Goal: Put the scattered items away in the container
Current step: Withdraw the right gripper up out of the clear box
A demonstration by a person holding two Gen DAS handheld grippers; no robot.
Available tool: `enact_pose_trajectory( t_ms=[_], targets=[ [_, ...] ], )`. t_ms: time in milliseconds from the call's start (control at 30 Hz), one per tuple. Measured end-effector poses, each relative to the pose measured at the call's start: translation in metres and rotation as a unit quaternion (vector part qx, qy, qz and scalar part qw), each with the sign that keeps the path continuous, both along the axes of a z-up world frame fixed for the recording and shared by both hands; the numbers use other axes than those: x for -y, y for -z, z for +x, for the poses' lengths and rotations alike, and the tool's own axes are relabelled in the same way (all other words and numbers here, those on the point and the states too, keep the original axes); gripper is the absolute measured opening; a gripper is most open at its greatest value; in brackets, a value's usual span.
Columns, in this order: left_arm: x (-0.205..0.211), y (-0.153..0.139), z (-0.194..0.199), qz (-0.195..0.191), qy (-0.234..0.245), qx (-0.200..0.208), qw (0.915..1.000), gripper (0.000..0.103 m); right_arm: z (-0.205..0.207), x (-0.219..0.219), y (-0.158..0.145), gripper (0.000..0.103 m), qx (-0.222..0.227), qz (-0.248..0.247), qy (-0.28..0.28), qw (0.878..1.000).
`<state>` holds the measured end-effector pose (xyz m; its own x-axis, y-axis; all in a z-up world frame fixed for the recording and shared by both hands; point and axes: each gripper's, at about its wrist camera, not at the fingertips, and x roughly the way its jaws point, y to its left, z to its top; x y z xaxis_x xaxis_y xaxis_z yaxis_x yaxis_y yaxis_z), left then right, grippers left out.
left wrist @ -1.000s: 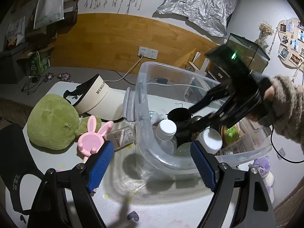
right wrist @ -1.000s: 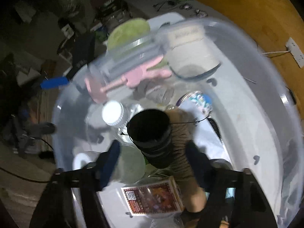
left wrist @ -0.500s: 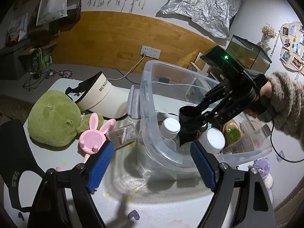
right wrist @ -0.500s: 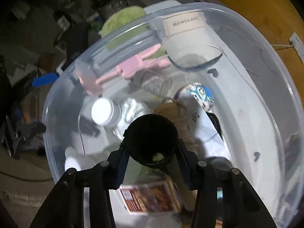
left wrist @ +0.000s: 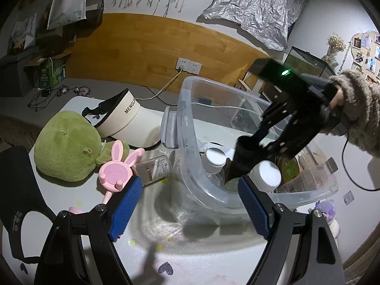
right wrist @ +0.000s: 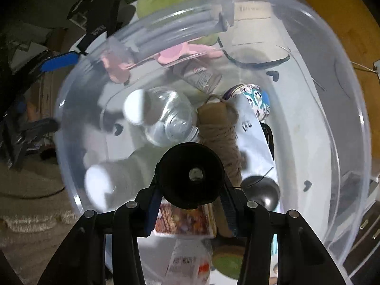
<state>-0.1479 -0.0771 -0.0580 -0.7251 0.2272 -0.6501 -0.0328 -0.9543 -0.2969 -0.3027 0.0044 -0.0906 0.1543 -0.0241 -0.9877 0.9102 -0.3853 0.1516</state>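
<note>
Since a second ago, narrowed around the black spool [right wrist: 192, 175], tipped end-on toward the camera: right gripper [right wrist: 192, 204], now pinching it over the clear container [right wrist: 342, 109] at frame centre. Inside: bottles, twine roll [right wrist: 220, 133], snack packet. Left gripper [left wrist: 190, 204] spread wide, empty, low in frame above the counter [left wrist: 194, 256]. Left of container: green plush [left wrist: 64, 147], pink bunny toy [left wrist: 116, 171], visor [left wrist: 128, 121].
</note>
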Motion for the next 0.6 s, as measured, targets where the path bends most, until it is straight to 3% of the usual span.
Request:
enact_pose_trajectory(
  t_ms=[200,400,500,533,600],
  targets=[
    [0.001,-0.003,0.0,-0.002,-0.002,-0.003,1.0,0.083,-0.017,0.013,0.013,0.047,0.007,-0.022,0.024,0.999],
    [0.002,-0.017,-0.014,0.003,0.011,-0.017,0.9998,0.083,-0.023,-0.003,0.015,0.048,0.021,-0.056,0.052,0.997],
    [-0.005,-0.03,-0.034,-0.03,0.032,-0.028,0.9986,0.083,-0.02,-0.018,0.006,0.059,0.024,-0.094,0.074,0.993],
    [-0.008,-0.033,-0.041,-0.042,0.04,-0.029,0.9979,0.083,-0.021,-0.024,0.001,0.069,0.03,-0.11,0.088,0.99],
    [-0.017,-0.038,-0.054,-0.072,0.054,-0.035,0.9953,0.083,-0.026,-0.036,-0.013,0.073,0.033,-0.141,0.123,0.982]
  ],
)
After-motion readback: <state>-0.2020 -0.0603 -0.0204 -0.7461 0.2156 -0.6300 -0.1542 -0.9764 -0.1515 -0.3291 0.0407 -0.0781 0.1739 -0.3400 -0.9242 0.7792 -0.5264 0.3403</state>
